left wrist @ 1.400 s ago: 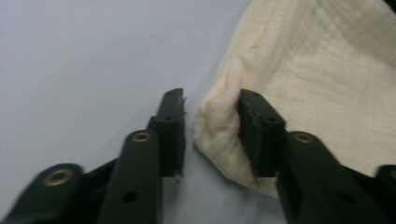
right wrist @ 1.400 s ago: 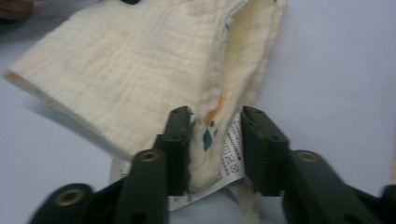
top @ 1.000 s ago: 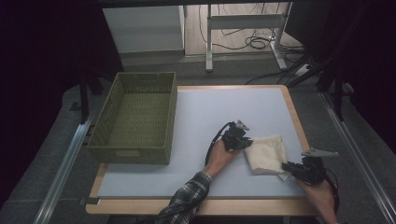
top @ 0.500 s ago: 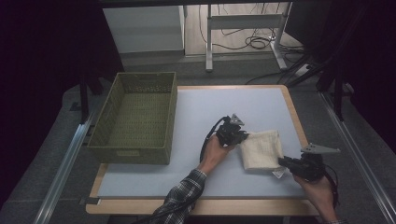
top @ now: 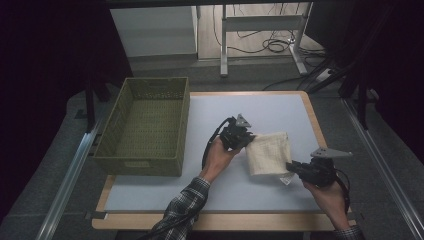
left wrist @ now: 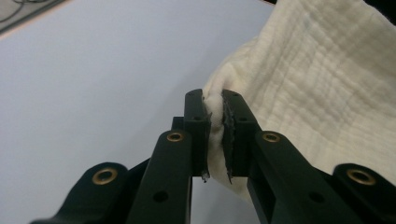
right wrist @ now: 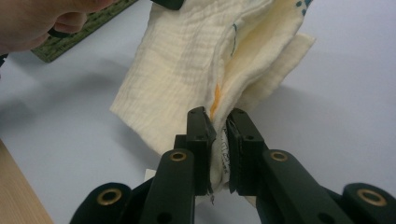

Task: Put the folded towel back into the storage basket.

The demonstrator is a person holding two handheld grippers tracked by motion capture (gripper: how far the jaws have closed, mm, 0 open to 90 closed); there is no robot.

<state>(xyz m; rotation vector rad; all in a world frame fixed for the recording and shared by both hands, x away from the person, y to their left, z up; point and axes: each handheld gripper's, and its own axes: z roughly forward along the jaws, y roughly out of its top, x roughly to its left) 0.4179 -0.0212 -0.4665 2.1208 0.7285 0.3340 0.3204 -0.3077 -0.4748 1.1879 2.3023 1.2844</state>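
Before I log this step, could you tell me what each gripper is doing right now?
Left gripper: shut on the cream cloth.
Right gripper: shut on the same cloth's other edge.

No text, brand, number or sign can be read anywhere in these pictures. The right gripper view shows a small white tag (right wrist: 225, 151) sewn to the cream cloth (right wrist: 187, 70), pinched at the fingers, and it bears faint dark printing, but the lines are too small and blurred to make out. Orange and teal marks on the cloth form no letters. The pale patch (top: 137, 163) on the near wall of the green basket (top: 145, 125) shows no legible writing in the high view.
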